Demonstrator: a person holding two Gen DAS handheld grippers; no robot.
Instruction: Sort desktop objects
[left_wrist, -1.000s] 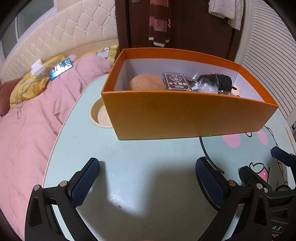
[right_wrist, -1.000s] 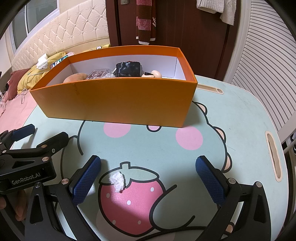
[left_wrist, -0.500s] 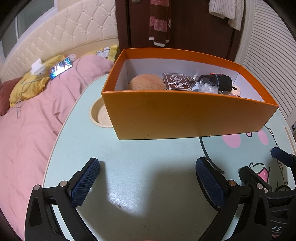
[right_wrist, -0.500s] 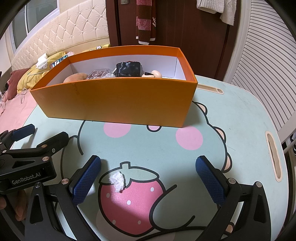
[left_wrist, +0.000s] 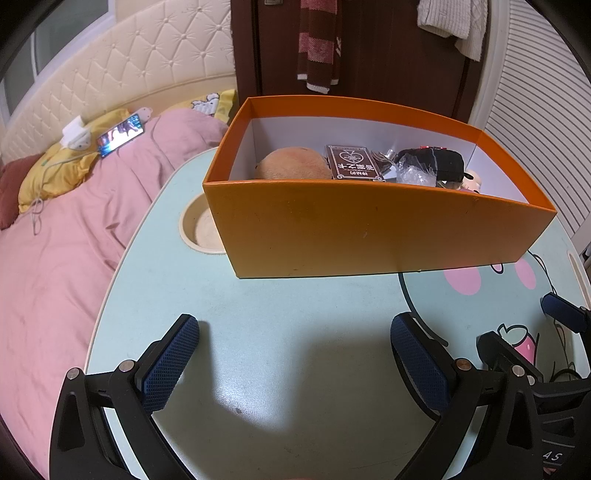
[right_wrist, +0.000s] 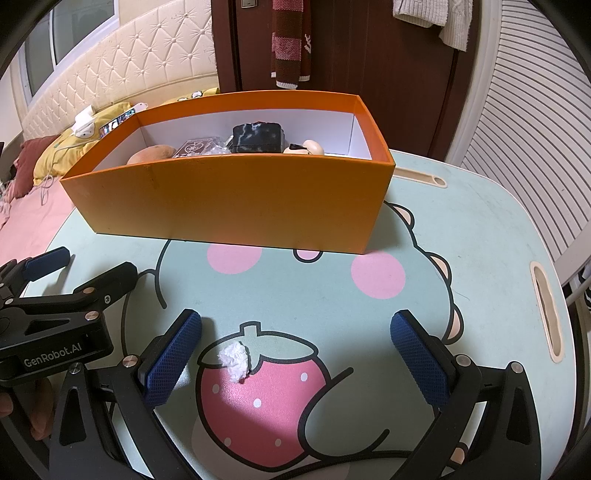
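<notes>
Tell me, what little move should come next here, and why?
Probably ease the right gripper forward and down around the white paper wad. It seems the only loose thing left on the table; the rest already lies in the orange box, and the jaws stand open with the wad between them.

An orange box (right_wrist: 229, 195) with a white inside stands open-topped toward the far side of the mint-green table (right_wrist: 461, 229), its long wall facing the cameras. Inside, seen over the rim, lie a round tan plush shape (left_wrist: 293, 168) at the left end, a dark brown card pack (left_wrist: 354, 163) with a heart emblem just beside it, a crumpled clear wrapper (left_wrist: 415, 172), a black pouch with pale marbling (right_wrist: 258, 136) and a small cream figure (right_wrist: 308, 148) toward the right end. A small crumpled white paper wad (right_wrist: 234, 359) lies alone on the table's strawberry print, well apart from the box
</notes>
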